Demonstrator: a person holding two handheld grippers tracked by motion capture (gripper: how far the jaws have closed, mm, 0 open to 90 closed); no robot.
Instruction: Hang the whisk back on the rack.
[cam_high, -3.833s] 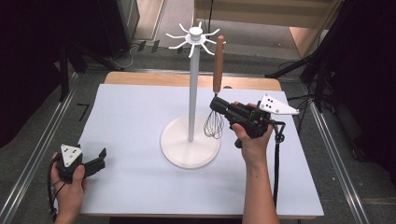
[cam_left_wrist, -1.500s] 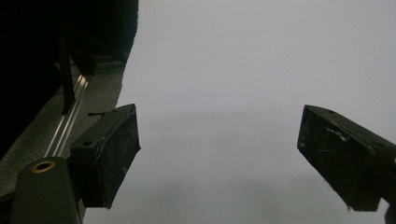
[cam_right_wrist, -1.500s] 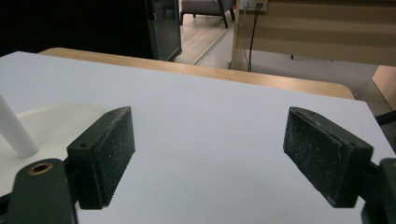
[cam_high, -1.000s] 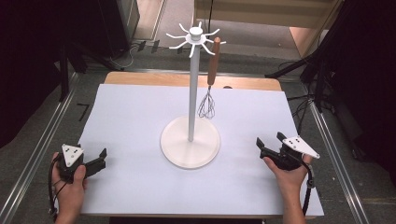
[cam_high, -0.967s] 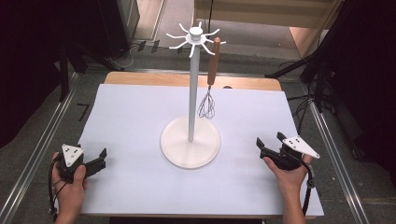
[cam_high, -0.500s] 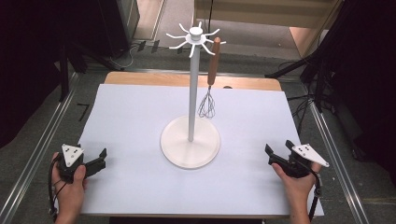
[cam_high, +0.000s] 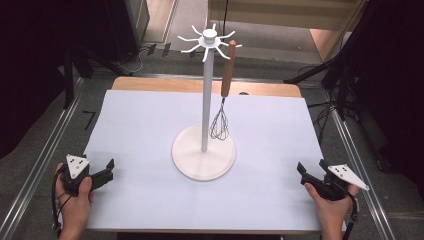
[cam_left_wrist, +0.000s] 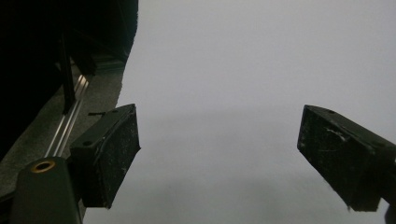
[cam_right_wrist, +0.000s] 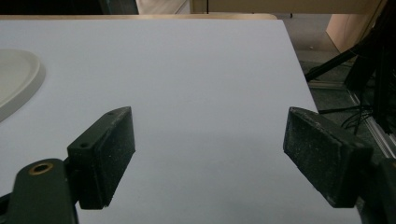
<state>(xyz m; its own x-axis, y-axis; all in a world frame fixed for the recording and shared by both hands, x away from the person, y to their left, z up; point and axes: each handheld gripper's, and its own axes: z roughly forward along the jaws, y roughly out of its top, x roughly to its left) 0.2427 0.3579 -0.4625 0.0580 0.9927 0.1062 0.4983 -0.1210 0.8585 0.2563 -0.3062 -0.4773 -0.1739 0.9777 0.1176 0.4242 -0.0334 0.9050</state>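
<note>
A white stand (cam_high: 204, 100) with a round base and hooked arms at its top rises from the middle of the table. A whisk (cam_high: 222, 107) with a brown wooden handle hangs from one arm, its wire head just above the base. My left gripper (cam_high: 109, 168) rests at the front left of the table, open and empty; in its own view the jaws (cam_left_wrist: 219, 161) stand wide apart over bare white surface. My right gripper (cam_high: 310, 171) lies at the front right edge, open, with nothing between its jaws (cam_right_wrist: 210, 158). The stand's base (cam_right_wrist: 16, 79) shows at the left of the right gripper view.
The white tabletop (cam_high: 150, 130) has a wooden strip (cam_high: 165, 85) along its far edge. Metal rails (cam_high: 40, 160) run along both sides of the table. Dark equipment and cables (cam_high: 350, 75) stand off the table at the back right.
My right gripper let go of the whisk, which now hangs on the stand, and drew back to the front right edge. The left gripper has stayed in place.
</note>
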